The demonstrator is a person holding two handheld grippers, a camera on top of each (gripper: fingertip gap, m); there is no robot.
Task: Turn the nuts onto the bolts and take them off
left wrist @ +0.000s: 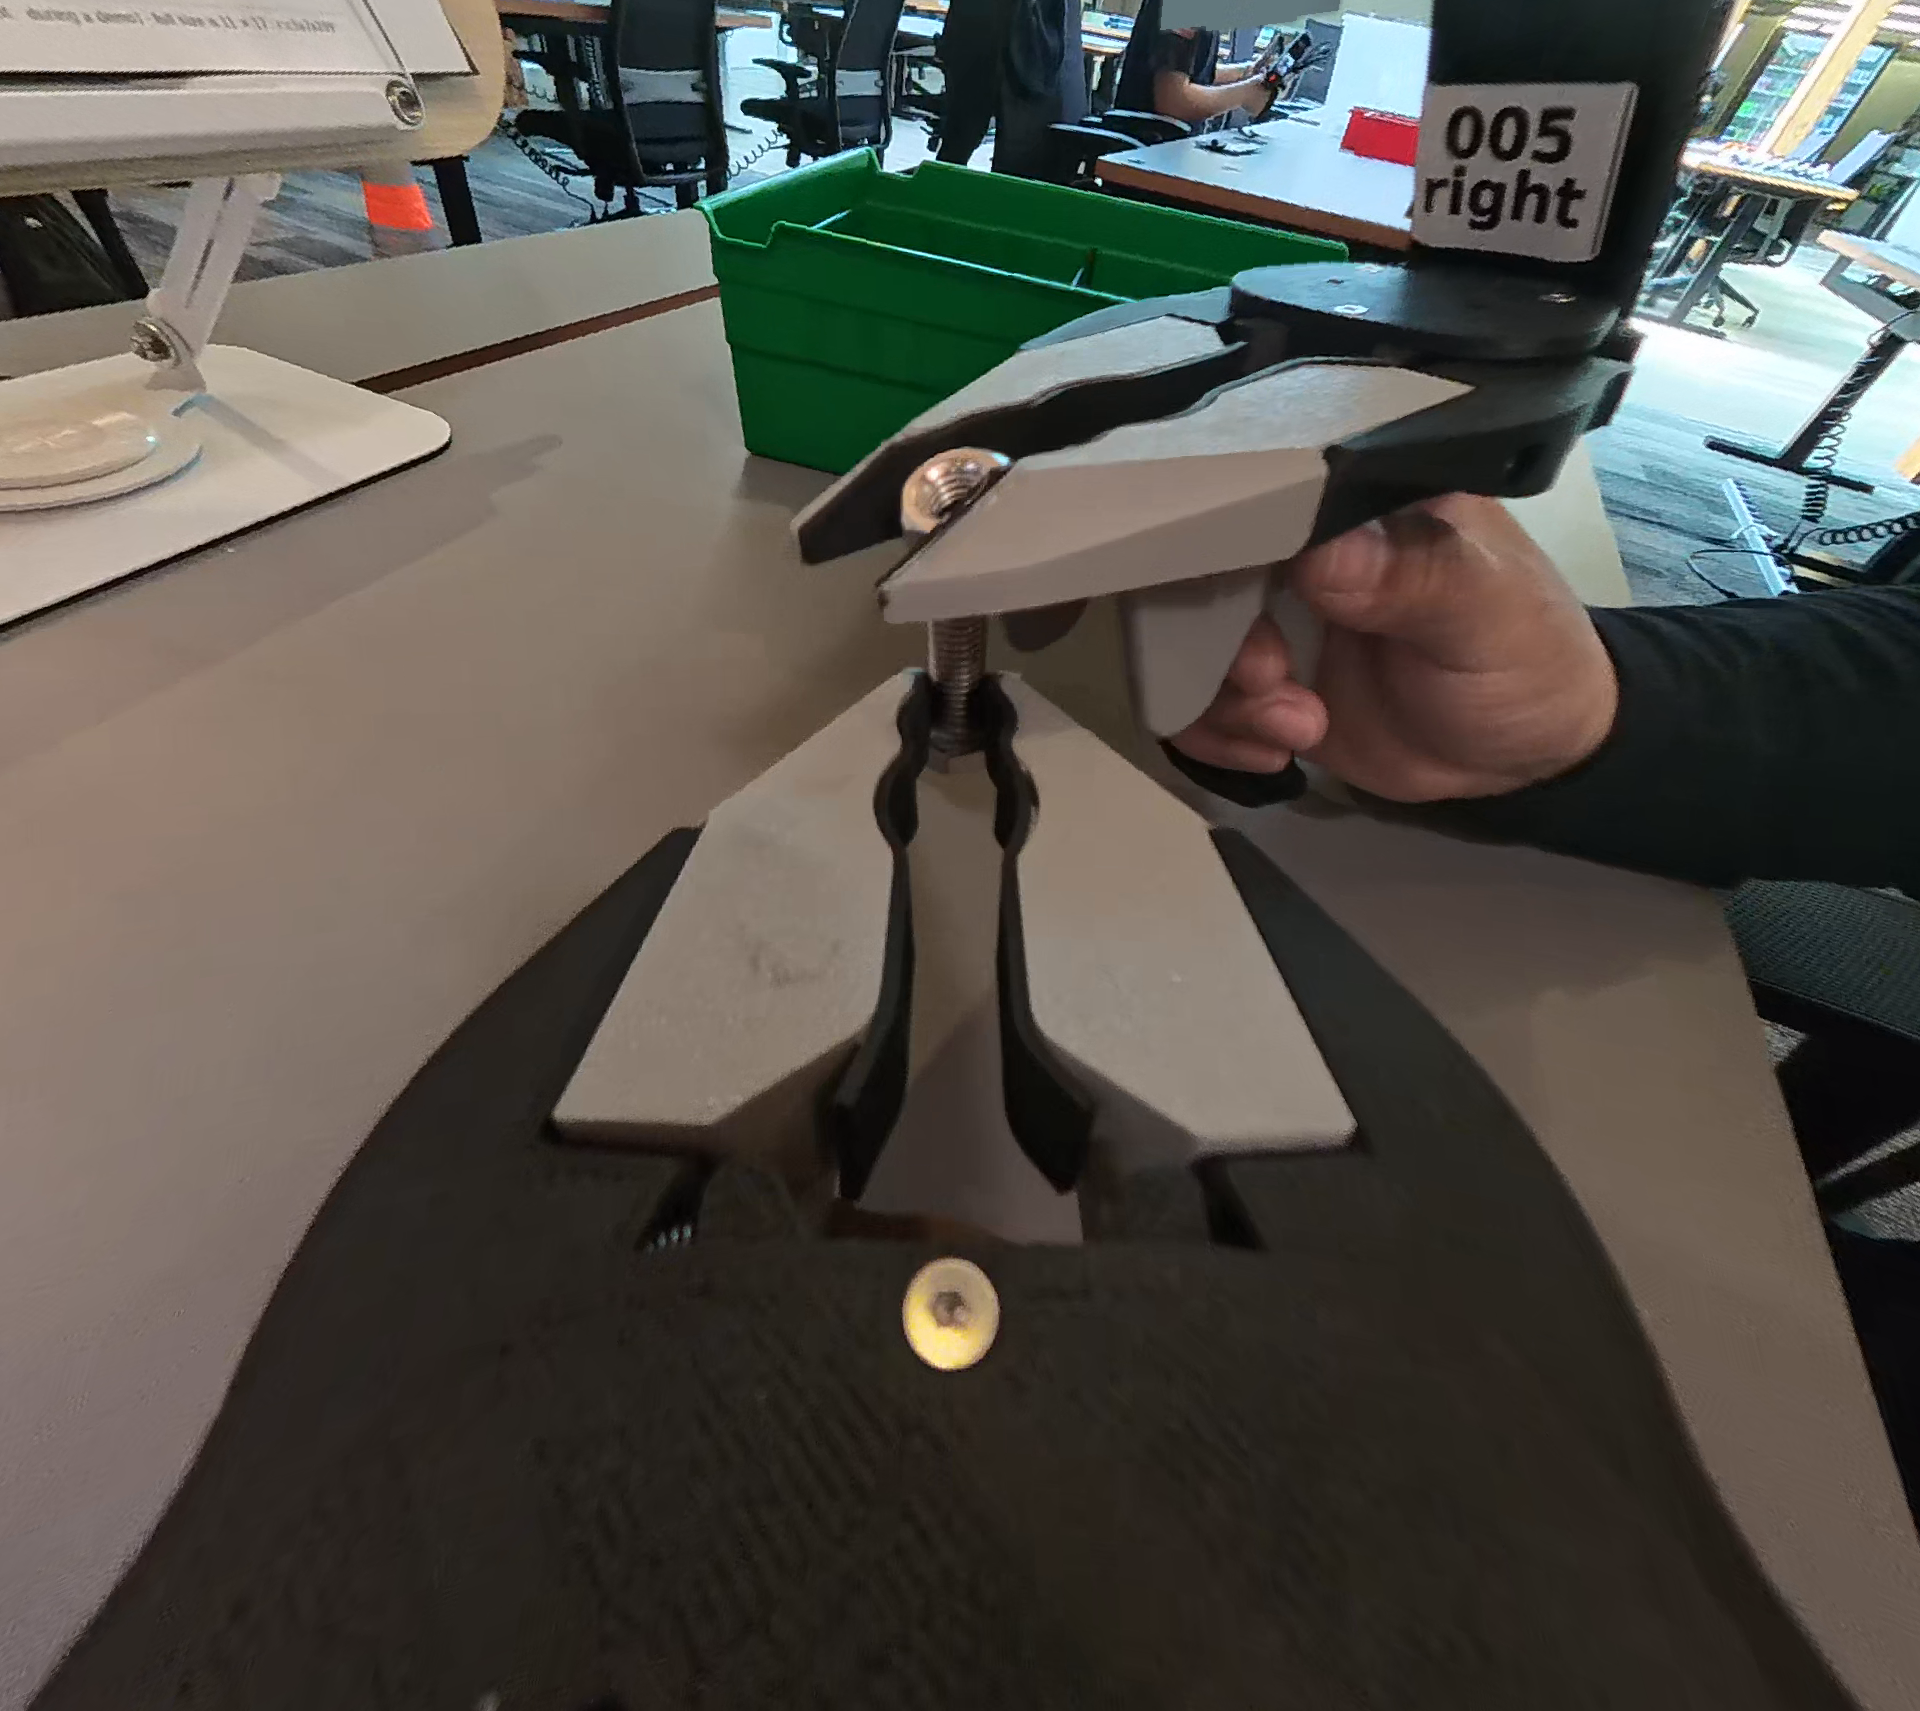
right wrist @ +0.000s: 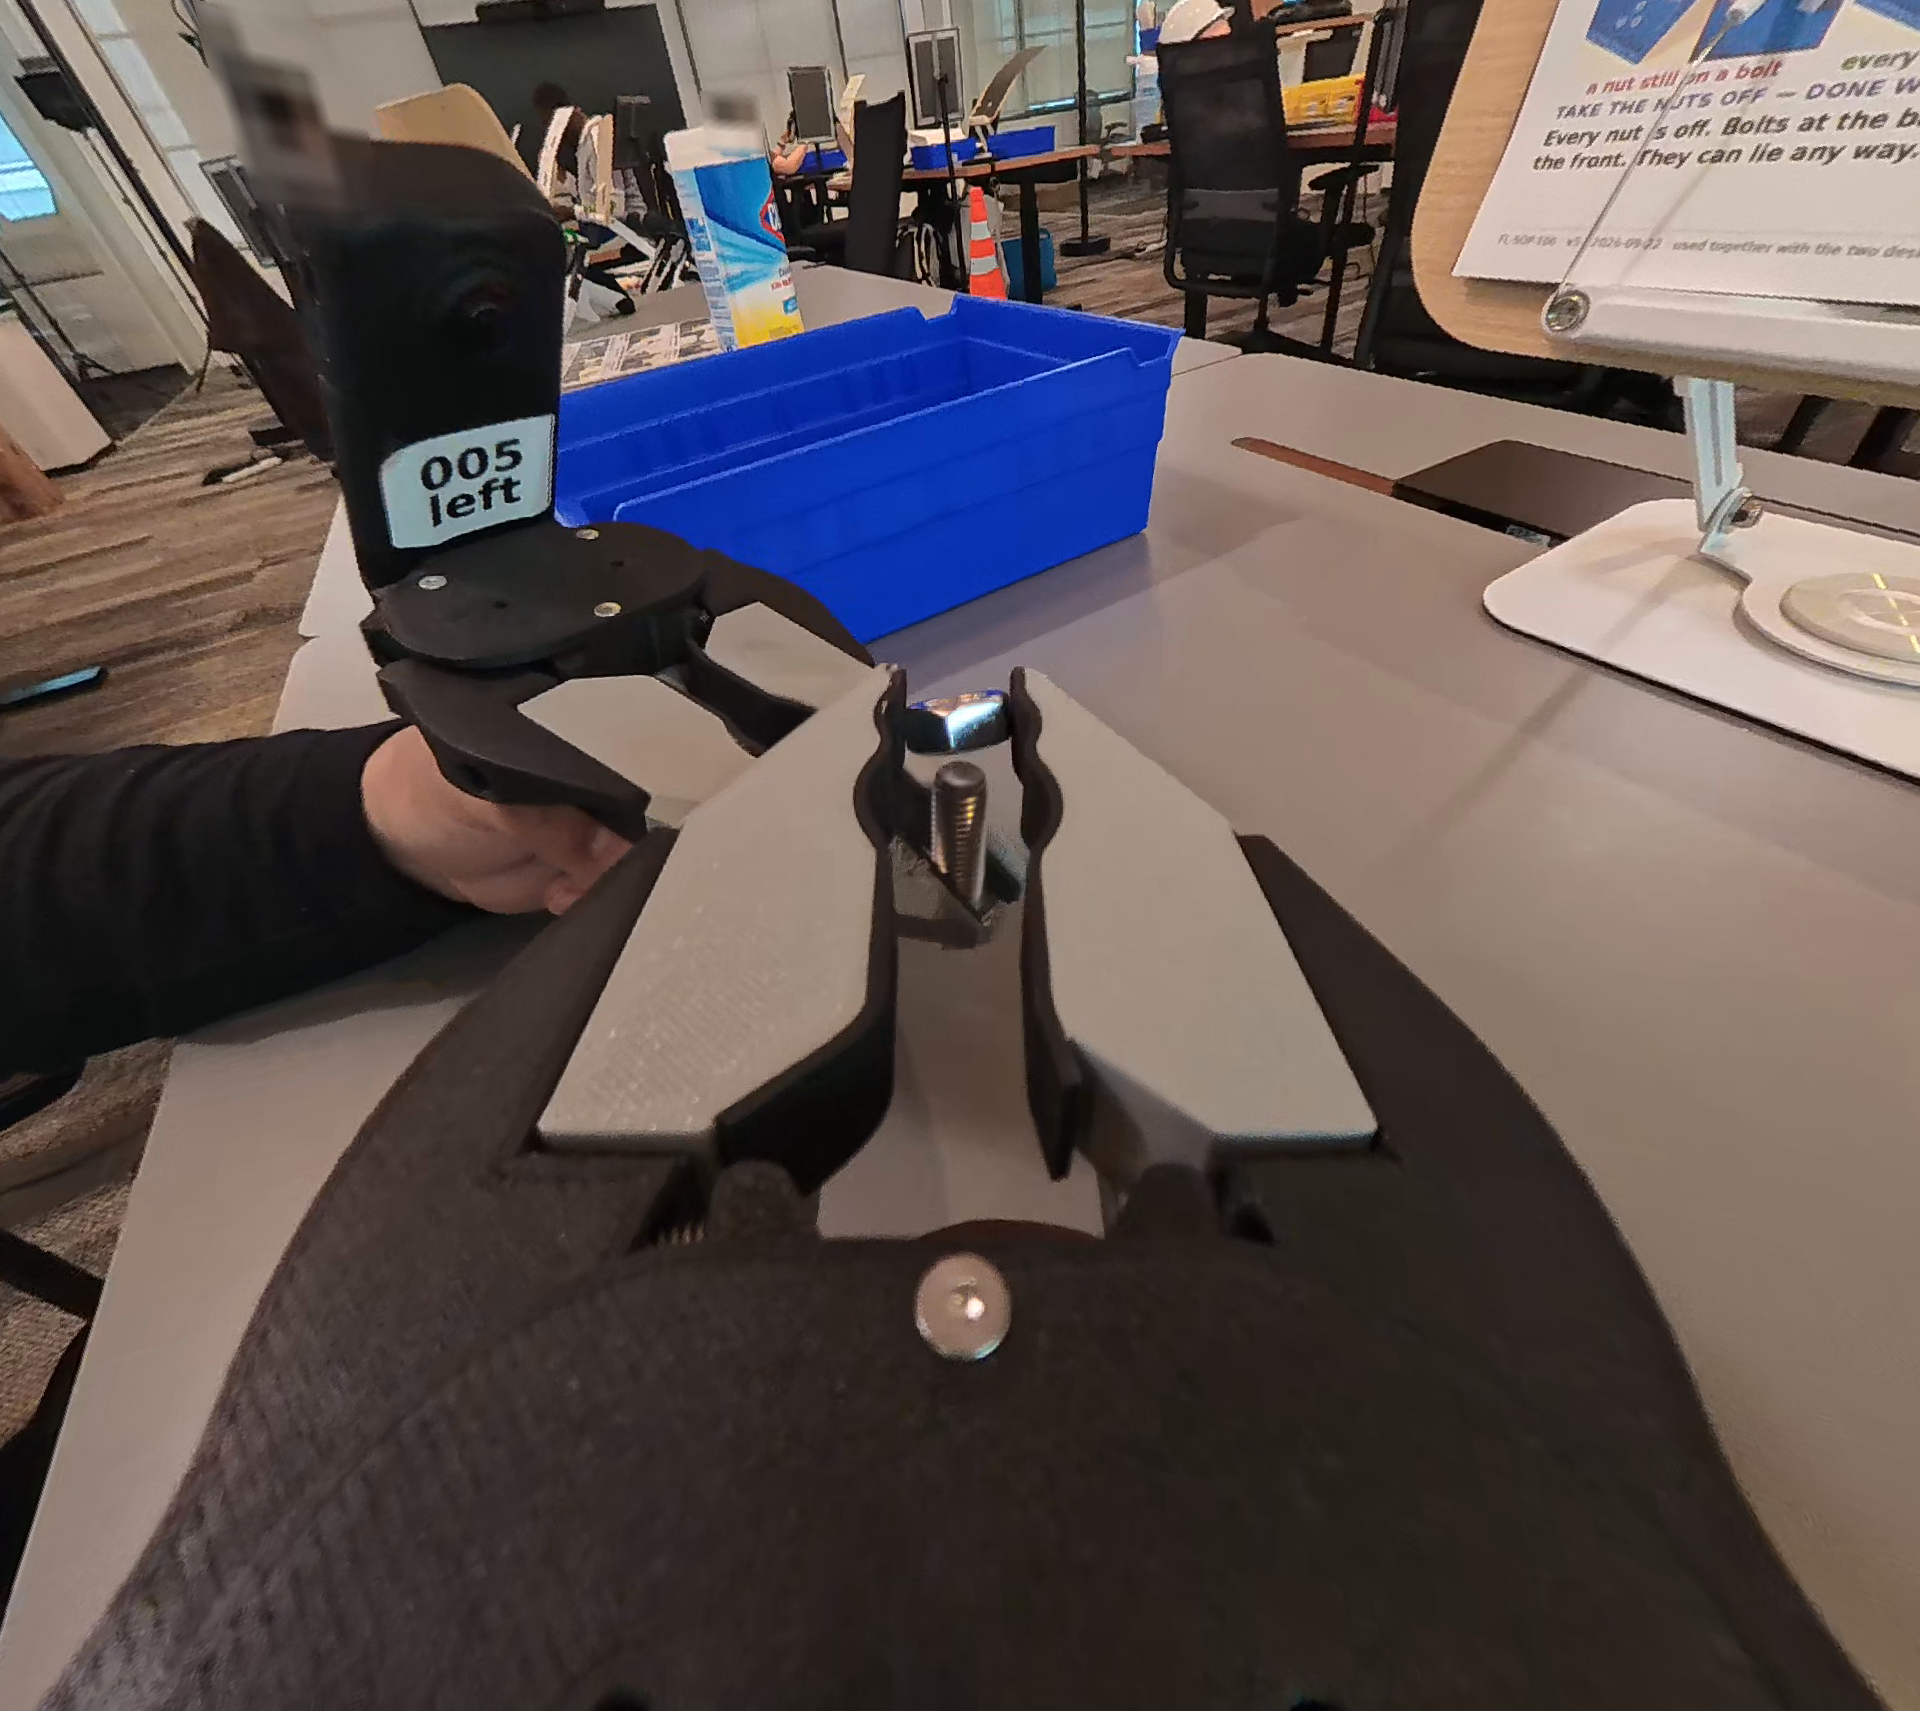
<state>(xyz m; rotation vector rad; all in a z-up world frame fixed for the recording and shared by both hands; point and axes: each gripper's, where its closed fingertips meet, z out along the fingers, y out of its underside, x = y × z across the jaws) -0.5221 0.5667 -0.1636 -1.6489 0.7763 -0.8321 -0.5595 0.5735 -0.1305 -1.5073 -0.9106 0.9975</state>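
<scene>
Left hand-held gripper (left wrist: pixel 954 731) clamps bolt (left wrist: pixel 951 662) upright; right hand-held gripper (right wrist: pixel 958 716) pinches nut (right wrist: pixel 954 719).

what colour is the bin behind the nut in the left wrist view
Green bin, clearest in the left wrist view.

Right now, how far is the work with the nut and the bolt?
Done: the left tongs are shut on the bolt near its head and hold it upright. In hand: the right tongs are shut on the nut at the bolt's top end; the right wrist view suggests it is off or barely engaged. Left: I cannot tell whether it goes on or off, nor what the green bin and blue bin hold.
</scene>
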